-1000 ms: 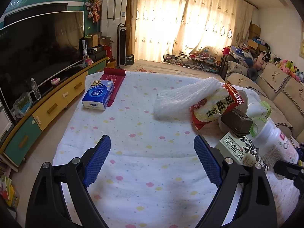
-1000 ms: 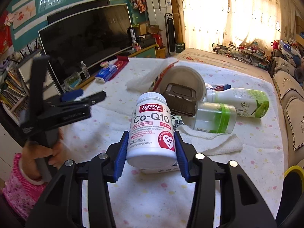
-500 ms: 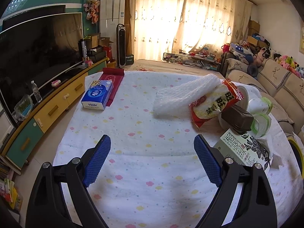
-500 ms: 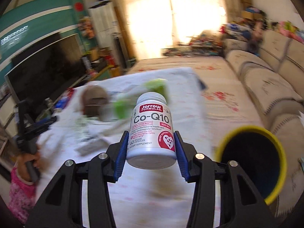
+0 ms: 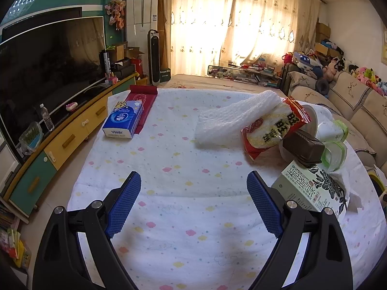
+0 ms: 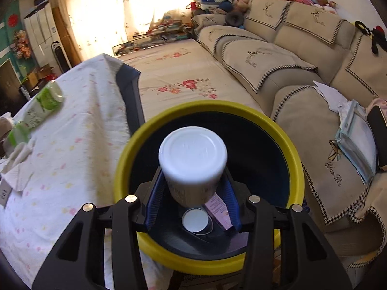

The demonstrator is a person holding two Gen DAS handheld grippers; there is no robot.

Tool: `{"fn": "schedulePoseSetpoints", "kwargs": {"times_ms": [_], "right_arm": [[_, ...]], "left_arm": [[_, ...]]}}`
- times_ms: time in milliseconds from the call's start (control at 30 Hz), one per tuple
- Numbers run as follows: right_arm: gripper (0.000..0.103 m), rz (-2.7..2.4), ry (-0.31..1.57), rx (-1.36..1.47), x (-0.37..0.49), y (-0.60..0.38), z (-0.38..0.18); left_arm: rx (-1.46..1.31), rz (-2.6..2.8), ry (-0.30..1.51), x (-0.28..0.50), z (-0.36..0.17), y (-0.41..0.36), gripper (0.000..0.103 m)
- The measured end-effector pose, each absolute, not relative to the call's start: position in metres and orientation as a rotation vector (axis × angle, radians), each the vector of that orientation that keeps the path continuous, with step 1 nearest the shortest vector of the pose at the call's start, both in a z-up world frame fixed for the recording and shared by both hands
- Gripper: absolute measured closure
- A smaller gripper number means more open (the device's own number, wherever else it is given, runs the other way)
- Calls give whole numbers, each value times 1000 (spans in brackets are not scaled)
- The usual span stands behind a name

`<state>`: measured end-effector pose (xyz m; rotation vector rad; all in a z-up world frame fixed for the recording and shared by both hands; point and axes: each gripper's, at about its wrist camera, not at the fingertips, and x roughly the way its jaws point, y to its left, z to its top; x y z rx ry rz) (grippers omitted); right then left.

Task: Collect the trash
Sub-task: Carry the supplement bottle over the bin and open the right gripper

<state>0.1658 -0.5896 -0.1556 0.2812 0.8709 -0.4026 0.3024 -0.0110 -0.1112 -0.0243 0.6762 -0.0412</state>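
My right gripper is shut on a white supplement bottle, tipped cap-forward over the mouth of a yellow-rimmed dark bin. A white lid and a pink packet lie inside the bin. My left gripper is open and empty above the dotted white tablecloth. Trash lies at the table's right: white foam wrap, a red snack bag, a brown box, a green tea box.
A blue tissue pack and a red cloth lie at the table's far left. A TV cabinet runs along the left. A beige sofa stands right of the bin. Green-capped bottles lie on the table.
My right gripper swung the bottle from above the table to over the bin and tipped it downward. My left gripper has stayed still and open.
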Motion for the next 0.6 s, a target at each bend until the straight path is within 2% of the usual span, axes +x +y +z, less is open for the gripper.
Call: {"fn": "schedulePoseSetpoints", "kwargs": {"times_ms": [133,167,200,233,600], "right_arm": [[58,-433,900,283,167,-591,-164],[54,-439,898,283,167,-590,-164],[46,-448,889,280,165,-589,-162],[44,-459,877,267,164,-588,-160],[42,-440,845,251,161,-578,-146]], "left_arm": [[-28,-44,676,302,-111,-11,15],[-27,-45,674,301,-111,-12,15],[-27,-47,673,301,-111,-12,15],[-27,-50,673,302,-111,-12,15],[16,-147,687,297,-111,-37,15]]}}
